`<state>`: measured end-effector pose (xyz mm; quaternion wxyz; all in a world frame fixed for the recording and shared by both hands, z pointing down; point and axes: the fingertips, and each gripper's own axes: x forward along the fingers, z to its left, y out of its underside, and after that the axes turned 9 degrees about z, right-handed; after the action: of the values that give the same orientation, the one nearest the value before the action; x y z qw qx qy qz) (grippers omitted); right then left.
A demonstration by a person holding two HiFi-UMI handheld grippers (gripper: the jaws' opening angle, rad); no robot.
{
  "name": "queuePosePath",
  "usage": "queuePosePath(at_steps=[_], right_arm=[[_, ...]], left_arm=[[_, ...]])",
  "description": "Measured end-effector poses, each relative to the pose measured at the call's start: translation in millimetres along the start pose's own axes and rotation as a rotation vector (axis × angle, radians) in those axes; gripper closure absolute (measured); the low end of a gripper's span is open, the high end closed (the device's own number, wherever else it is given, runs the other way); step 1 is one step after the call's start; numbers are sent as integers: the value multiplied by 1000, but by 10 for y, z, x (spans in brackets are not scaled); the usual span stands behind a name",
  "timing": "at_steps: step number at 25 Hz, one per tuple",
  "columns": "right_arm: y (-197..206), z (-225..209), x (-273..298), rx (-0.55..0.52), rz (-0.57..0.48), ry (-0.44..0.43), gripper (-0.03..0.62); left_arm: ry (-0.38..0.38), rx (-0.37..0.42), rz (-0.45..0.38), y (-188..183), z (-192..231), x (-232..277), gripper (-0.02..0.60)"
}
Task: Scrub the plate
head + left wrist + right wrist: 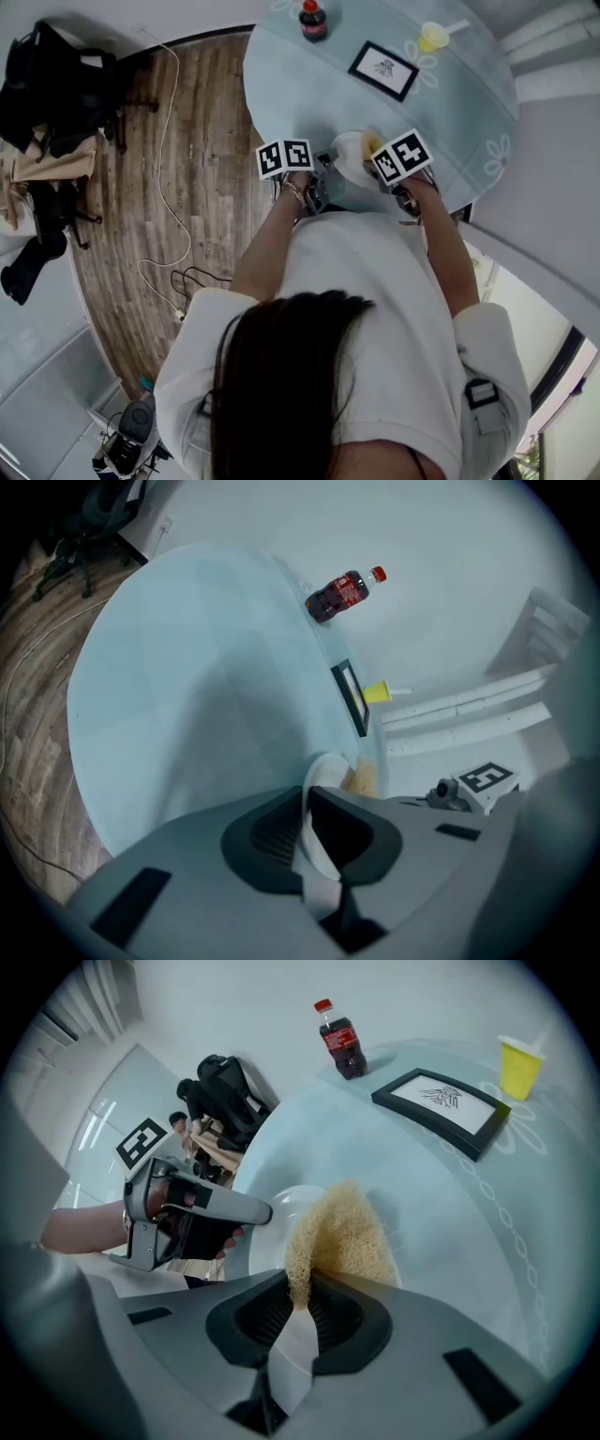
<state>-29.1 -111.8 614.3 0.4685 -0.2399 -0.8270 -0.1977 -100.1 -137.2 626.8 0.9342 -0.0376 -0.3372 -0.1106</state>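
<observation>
A white plate (349, 155) sits near the front edge of the round pale-blue table (309, 94). My left gripper (323, 178) is shut on the plate's near rim. In the left gripper view the rim (317, 841) runs edge-on between the two pads of that gripper (307, 803). My right gripper (302, 1288) is shut on a yellowish fibrous scrub pad (342, 1232). The pad rests on the plate (281, 1206). The right gripper view also shows the left gripper (262, 1213) at the plate's left rim, with a person's hand around its handle.
A cola bottle (313, 19), a black-framed picture (383, 69) and a yellow cup (433, 36) stand on the far part of the table. A wood floor with a white cable (169, 169) lies to the left, beside a stand with dark clothes (56, 84).
</observation>
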Motion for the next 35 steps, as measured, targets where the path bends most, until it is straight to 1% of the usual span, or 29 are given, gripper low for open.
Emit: queuePosePath(at_steps=[3, 6, 12, 15, 18, 20, 24, 28, 31, 35], right_arm=[[-109, 76, 61, -12, 3, -22, 533], [-198, 130, 121, 6, -1, -49, 533], [-254, 307, 193, -4, 7, -102, 533], [-220, 417, 221, -33, 38, -131, 533], [-139, 521, 205, -78, 96, -172, 533], [-77, 594, 199, -115, 131, -198, 534], [-11, 661, 217, -139, 159, -211, 534], [127, 676, 204, -158, 174, -213, 534], [246, 683, 177, -150, 172, -211, 533], [388, 634, 139, -135, 152, -185, 533]], left_arm=[[5, 6, 7, -4, -9, 0, 546], [9, 9, 11, -10, -5, 9, 546], [-2, 21, 23, -8, -7, -10, 546], [3, 24, 31, -8, -12, -15, 546], [5, 4, 27, -9, -11, -15, 546], [2, 8, 28, -3, -12, -13, 546], [14, -2, 22, -11, 7, -13, 546], [2, -1, 12, -10, 4, -1, 546], [0, -9, 3, -9, 2, -18, 546], [6, -30, -14, -14, 6, -19, 546]])
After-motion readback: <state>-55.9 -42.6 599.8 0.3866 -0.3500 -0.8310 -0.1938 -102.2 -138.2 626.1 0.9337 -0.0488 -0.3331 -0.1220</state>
